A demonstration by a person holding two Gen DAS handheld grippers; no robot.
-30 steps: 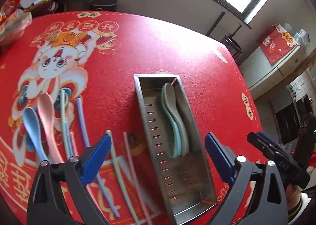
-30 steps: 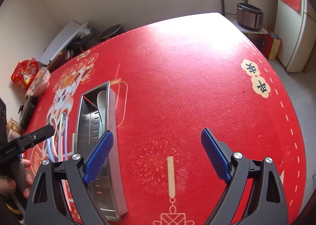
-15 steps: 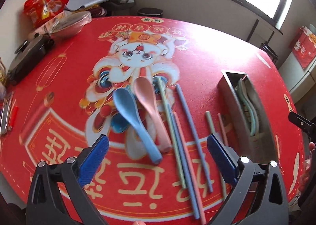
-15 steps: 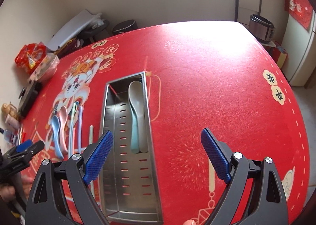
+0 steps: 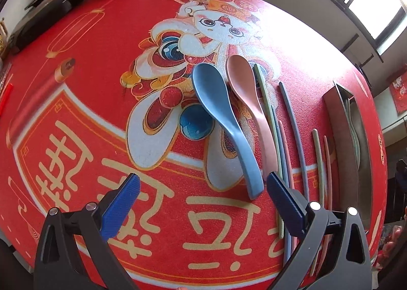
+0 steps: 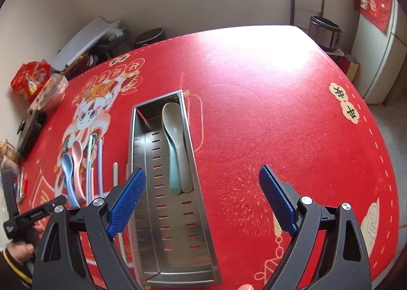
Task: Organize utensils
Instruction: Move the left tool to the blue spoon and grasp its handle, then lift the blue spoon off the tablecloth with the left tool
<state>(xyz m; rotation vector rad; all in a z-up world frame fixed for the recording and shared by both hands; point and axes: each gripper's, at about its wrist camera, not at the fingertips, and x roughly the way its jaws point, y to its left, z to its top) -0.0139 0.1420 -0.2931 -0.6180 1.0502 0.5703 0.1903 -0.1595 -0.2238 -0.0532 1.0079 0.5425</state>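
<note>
left gripper (image 5: pixel 201 197), spread and empty, is held just short of the blue spoon (image 5: pixel 222 122), whose handle points toward it, slightly right; right gripper (image 6: pixel 202 197), also spread, is farther, above the metal tray (image 6: pixel 162 213).

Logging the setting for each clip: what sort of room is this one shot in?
Most likely a home kitchen or dining room. A large table under a red festive cartoon-print tablecloth fills it, with a steel rice cooker and a pale refrigerator along the far wall.
</note>
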